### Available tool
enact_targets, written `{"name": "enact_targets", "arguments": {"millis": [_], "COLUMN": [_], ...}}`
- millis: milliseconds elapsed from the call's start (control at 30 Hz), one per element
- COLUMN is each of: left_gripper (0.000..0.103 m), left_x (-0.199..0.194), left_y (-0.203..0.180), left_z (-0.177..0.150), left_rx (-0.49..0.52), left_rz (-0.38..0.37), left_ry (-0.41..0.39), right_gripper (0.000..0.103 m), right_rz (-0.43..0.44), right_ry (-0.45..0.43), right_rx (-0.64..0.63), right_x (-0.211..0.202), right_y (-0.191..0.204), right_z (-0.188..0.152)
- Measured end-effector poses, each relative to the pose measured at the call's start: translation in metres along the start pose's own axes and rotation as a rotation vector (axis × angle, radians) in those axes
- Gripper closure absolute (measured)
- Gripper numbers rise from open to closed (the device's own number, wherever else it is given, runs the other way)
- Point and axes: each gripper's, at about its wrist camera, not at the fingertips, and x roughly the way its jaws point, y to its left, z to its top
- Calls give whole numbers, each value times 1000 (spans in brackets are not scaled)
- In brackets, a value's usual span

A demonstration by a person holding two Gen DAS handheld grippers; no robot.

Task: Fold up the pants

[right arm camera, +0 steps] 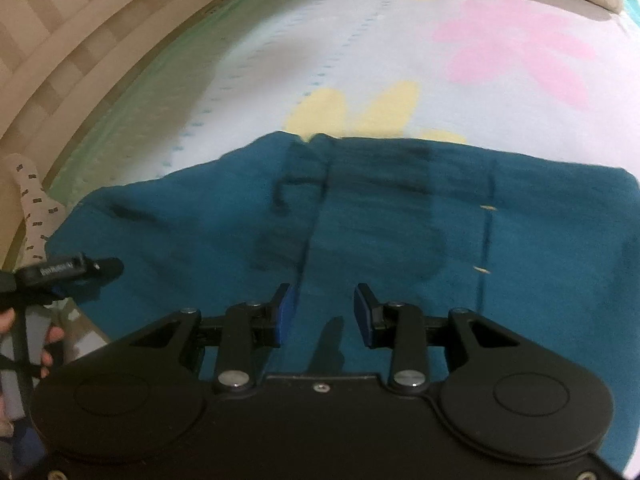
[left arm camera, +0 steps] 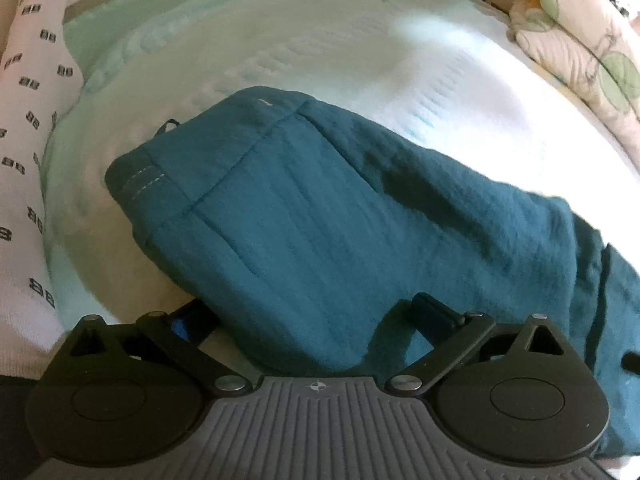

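Note:
Teal pants (left arm camera: 320,216) lie on a bed, folded along their length, waistband end with white stitching toward the far left in the left wrist view. My left gripper (left arm camera: 308,320) is wide open at the pants' near edge, with cloth bulging between its fingers. In the right wrist view the pants (right arm camera: 360,220) spread across the sheet. My right gripper (right arm camera: 322,316) is open and empty, hovering just over the cloth. The left gripper (right arm camera: 76,268) also shows in the right wrist view at the pants' left edge.
The bed sheet (right arm camera: 400,60) is pale with pink and yellow shapes. A white patterned cloth (left arm camera: 24,120) lies along the left. A floral quilt (left arm camera: 580,52) is bunched at the far right. A striped wall (right arm camera: 60,40) runs behind the bed.

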Motion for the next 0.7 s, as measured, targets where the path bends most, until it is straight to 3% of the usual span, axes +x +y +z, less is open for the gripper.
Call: {"name": "enact_targets", "arguments": {"millis": [200,267,433,533,600,633,700], "left_gripper": [1,2,4,22,48,52,77], "left_x": [-5,-7,-8,-13,-17,-20,-23], "left_y": [7,8,2,1,1,4,11], "left_z": [-8,-9,-9,-12,-13,-13,-12], "left_rx": [-51,-66,-39,-39,-47,-57,-95], "left_rz": [-23,-21,30,74,98,100,47], "left_ry": [-48,-53,-53,-80,-106,-115,-134], "right_gripper": [61,78,79,79,80,88,91], "right_rz": [27,33,15,-13,-33,-42,-47], "right_ry": [-48,-52,-54,-42,-31,-35,-42], "right_rx": [-73,-103,-114,-90,-59,-47,-44], "right_x": [19,30,58,76,87,91,96], "right_y": [22,30,41,39,34,31,30], "right_z": [19,28,46,55,59,61,66]}}
